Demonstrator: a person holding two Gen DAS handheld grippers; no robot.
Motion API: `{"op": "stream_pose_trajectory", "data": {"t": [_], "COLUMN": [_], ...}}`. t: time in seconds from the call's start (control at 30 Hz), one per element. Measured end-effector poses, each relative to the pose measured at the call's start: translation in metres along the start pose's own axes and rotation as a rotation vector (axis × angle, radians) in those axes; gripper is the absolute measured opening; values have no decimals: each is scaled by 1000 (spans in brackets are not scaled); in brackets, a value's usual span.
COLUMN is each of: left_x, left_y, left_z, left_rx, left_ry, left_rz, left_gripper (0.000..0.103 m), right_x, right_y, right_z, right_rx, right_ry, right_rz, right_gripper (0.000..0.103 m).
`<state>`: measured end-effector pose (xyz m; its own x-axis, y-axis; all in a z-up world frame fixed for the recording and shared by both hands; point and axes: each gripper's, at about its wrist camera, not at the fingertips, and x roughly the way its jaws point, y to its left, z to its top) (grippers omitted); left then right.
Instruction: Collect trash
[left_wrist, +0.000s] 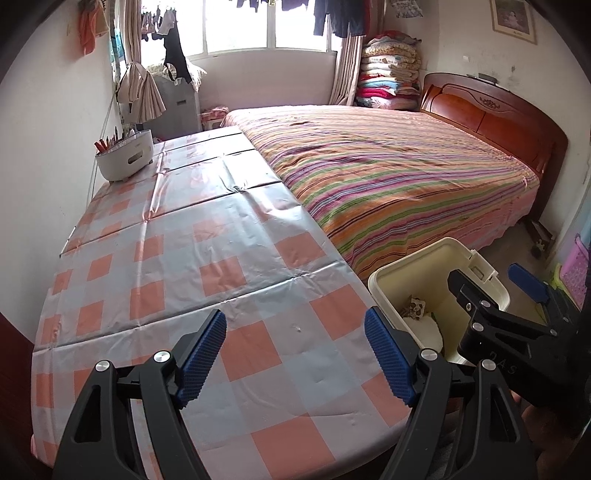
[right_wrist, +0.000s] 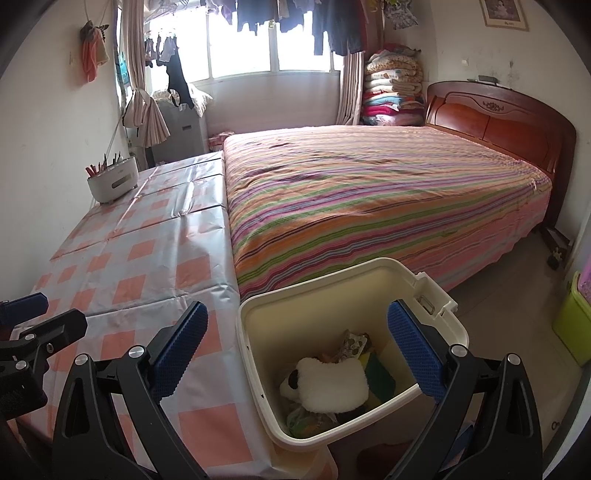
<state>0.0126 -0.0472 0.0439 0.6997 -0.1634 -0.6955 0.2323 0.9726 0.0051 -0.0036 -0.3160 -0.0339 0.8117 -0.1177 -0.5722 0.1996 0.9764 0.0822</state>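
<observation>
A cream plastic bin (right_wrist: 332, 280) stands at the table's right edge, beside the bed. Inside it lie a white fluffy wad (right_wrist: 332, 384), a spotted wrapper (right_wrist: 354, 341) and green and yellow scraps. My right gripper (right_wrist: 295, 354) hangs open above the bin's mouth, nothing between its blue pads. In the left wrist view my left gripper (left_wrist: 295, 354) is open over the checked tablecloth (left_wrist: 207, 266), empty. The bin (left_wrist: 424, 266) shows at its right, and the right gripper (left_wrist: 491, 280) reaches over it.
A white caddy (left_wrist: 125, 157) with pens stands at the table's far left by the wall. A striped bed (right_wrist: 369, 199) runs along the table's right side, with a wooden headboard (right_wrist: 498, 118). A green box (right_wrist: 572, 325) sits on the floor at right.
</observation>
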Motion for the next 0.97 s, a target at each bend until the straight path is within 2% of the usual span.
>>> {"op": "stream_pose_trajectory", "data": {"t": [0.2,0.43,0.77,0.97], "left_x": [-3,0,0,-6], "left_y": [5,17,45,70], "left_z": [-1,-2,-7,-11], "left_rx": [-13,-53,-144,-208], "left_ry": [-16,11,25,-2], "left_rz": [14,9,-1,24], "left_gripper": [75,75,75,75], "right_x": [0,2,1,5], "right_y": [1,6,24,42], "right_z": [0,0,6,10], "right_rx": [-2,-16,-61,-95], "right_ry": [0,4,8,16], "right_rz": [1,4,27,61], "right_gripper": [96,96,96,96]}}
